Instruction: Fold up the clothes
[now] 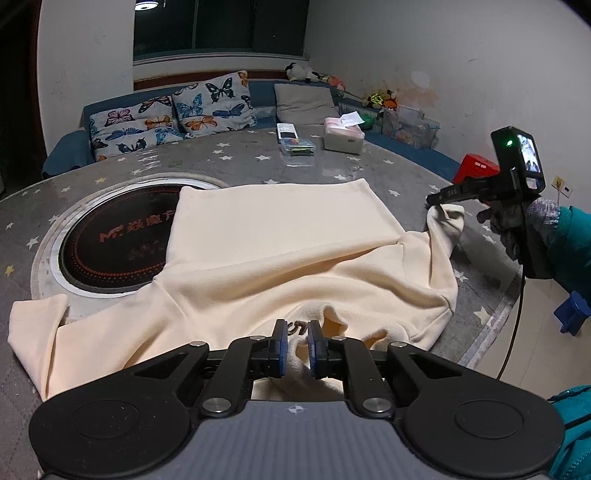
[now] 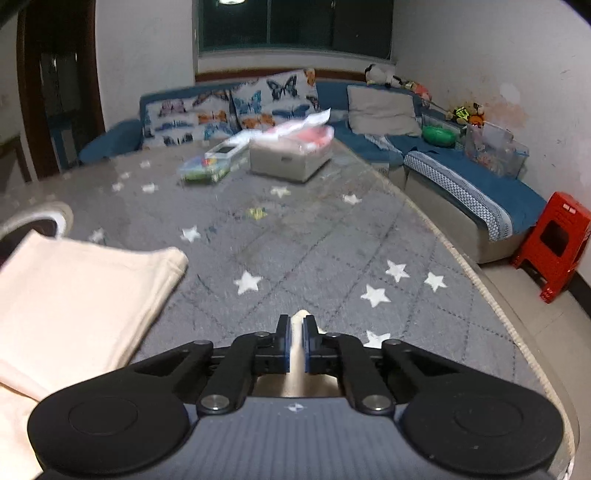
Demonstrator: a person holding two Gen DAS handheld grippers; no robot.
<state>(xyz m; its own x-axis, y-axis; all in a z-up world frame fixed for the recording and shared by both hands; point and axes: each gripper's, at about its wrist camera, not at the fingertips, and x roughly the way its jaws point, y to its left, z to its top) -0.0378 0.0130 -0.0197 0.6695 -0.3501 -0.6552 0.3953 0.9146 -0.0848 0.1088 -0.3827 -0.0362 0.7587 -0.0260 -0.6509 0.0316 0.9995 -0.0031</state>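
**Sleeve fold in hand**

Cream fleece sweatshirt (image 1: pixel 280 236) lies spread on grey star-print counter (image 1: pixel 258 158). Left claw (image 1: pixel 297 343) clenched on near neckline; right claw (image 2: pixel 295 341) grasping sleeve end. Next, probably: carry sleeve leftward over the body.

White walls (image 2: pixel 480 44) close the room, stained at the right. A dark window (image 2: pixel 295 26) sits above a blue corner sofa (image 2: pixel 461 177) that runs along the back wall and down the right one. Butterfly cushions (image 1: pixel 207 103) and a grey cushion (image 2: pixel 382 110) lean on its back, with soft toys (image 2: pixel 465 112) on the ledge. A red stool (image 2: pixel 554 240) stands on the pale tiled floor (image 2: pixel 535 325) at the sofa's end. A ceiling lamp (image 1: pixel 146 4) glows at the top edge
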